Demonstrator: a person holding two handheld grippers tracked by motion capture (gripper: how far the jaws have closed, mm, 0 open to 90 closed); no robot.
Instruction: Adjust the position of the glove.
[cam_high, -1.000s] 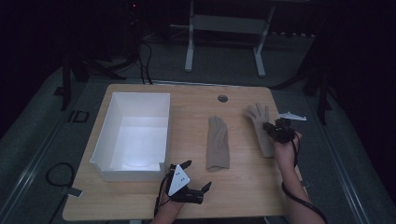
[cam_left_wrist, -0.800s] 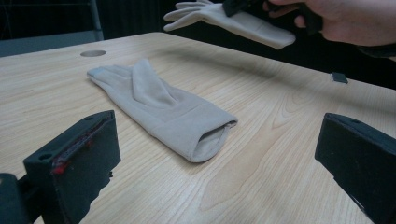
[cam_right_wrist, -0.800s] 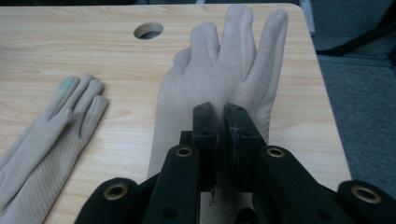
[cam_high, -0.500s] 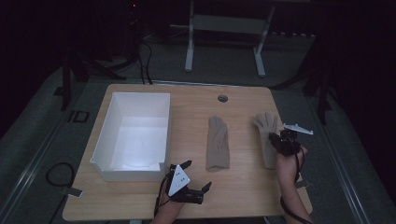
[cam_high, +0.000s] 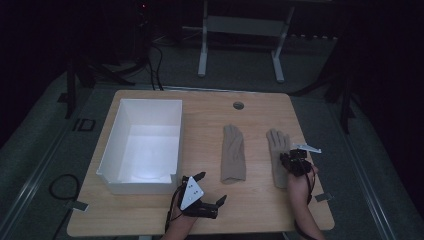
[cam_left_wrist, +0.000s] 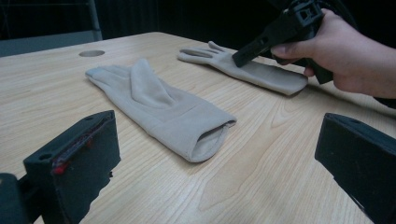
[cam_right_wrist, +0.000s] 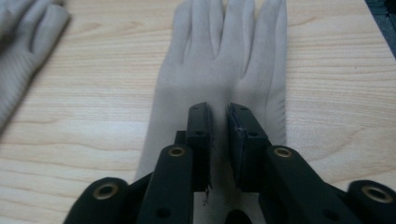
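Two beige gloves lie flat on the wooden table (cam_high: 260, 210), fingers pointing away from me. The left glove (cam_high: 233, 155) (cam_left_wrist: 163, 105) (cam_right_wrist: 23, 32) rests at the table's middle, its cuff opening toward my left gripper (cam_high: 210, 189) (cam_left_wrist: 217, 121). That gripper sits near the front edge, open wide with nothing between its jaws. My right gripper (cam_high: 289, 156) (cam_right_wrist: 219, 109) (cam_left_wrist: 240, 58) is over the palm of the right glove (cam_high: 276, 145) (cam_right_wrist: 219, 60) (cam_left_wrist: 261, 72), jaws pinched almost together on its fabric.
A white open box (cam_high: 107, 150) stands on the table's left half, apparently empty. A round grommet hole (cam_high: 238, 105) (cam_left_wrist: 92, 53) sits near the far edge. Dark floor, a desk frame and cables lie beyond the table.
The right gripper has come back toward the front edge, and the right glove has slid that way with it. The left gripper and left glove have stayed put.
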